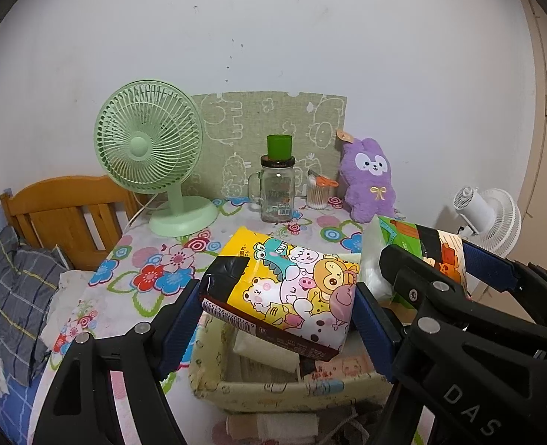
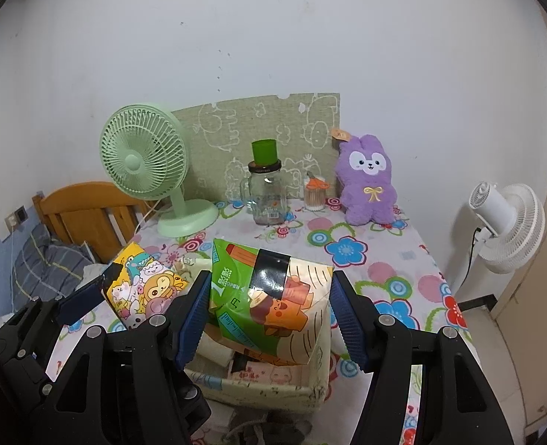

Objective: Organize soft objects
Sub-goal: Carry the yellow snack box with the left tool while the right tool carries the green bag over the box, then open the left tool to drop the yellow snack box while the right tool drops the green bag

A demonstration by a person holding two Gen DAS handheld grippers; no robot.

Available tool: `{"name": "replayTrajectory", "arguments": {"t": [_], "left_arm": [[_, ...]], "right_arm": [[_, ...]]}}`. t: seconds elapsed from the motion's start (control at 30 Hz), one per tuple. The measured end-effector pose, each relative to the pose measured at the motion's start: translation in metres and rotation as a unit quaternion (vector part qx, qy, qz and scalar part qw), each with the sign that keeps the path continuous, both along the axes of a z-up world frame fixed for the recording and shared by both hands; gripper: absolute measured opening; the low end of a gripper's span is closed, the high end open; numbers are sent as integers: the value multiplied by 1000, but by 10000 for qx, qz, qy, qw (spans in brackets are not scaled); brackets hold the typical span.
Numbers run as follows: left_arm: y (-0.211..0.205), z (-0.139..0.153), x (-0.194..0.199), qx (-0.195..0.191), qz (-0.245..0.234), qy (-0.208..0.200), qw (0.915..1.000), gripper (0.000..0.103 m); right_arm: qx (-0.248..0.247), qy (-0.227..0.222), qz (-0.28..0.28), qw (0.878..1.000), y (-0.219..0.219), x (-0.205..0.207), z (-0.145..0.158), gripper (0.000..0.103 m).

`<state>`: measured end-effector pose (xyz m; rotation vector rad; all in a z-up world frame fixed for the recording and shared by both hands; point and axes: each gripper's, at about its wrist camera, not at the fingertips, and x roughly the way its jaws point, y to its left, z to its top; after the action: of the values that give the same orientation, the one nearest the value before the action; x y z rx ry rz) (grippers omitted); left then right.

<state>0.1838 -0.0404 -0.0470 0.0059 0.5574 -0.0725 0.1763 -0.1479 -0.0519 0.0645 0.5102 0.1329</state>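
2 tissue packs held over the fabric basket (image 2: pixel 266 389) — 1 in each gripper.

The left gripper (image 1: pixel 279 306) clamps the yellow cartoon tissue pack (image 1: pixel 284 289) at lower centre of its view, blue pads pressed on both ends (pack tilted, above the basket's open top). The right gripper (image 2: pixel 269 313) grips the green-and-cream tissue pack (image 2: pixel 273 304) at centre frame, likewise above the basket. Behind, on the floral tablecloth (image 2: pixel 384 259) — a purple plush bunny (image 2: pixel 366 181) at upper right, a green fan (image 1: pixel 151 155) at left.
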Motion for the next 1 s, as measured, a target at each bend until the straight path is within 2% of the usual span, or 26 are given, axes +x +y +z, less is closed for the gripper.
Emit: {"name": "replayTrajectory", "arguments": {"t": [0.43, 0.7, 0.87, 0.93, 1.0], "left_arm": [[0, -28, 39, -155, 125, 230, 9995, 81], [-2, -41, 44, -122, 107, 414, 9990, 83], [0, -45, 37, -17, 135, 501, 9987, 91], [2, -45, 32, 15, 112, 499, 9987, 97], [3, -45, 29, 52, 111, 495, 9987, 98]], "right_arm": [[109, 121, 71, 9998, -4, 37, -27, 66], [207, 325, 68, 9992, -7, 51, -42, 66], [257, 405, 110, 9988, -5, 54, -47, 66], [257, 424, 156, 9987, -3, 55, -49, 66], [230, 436, 183, 9986, 0, 55, -51, 66]]}}
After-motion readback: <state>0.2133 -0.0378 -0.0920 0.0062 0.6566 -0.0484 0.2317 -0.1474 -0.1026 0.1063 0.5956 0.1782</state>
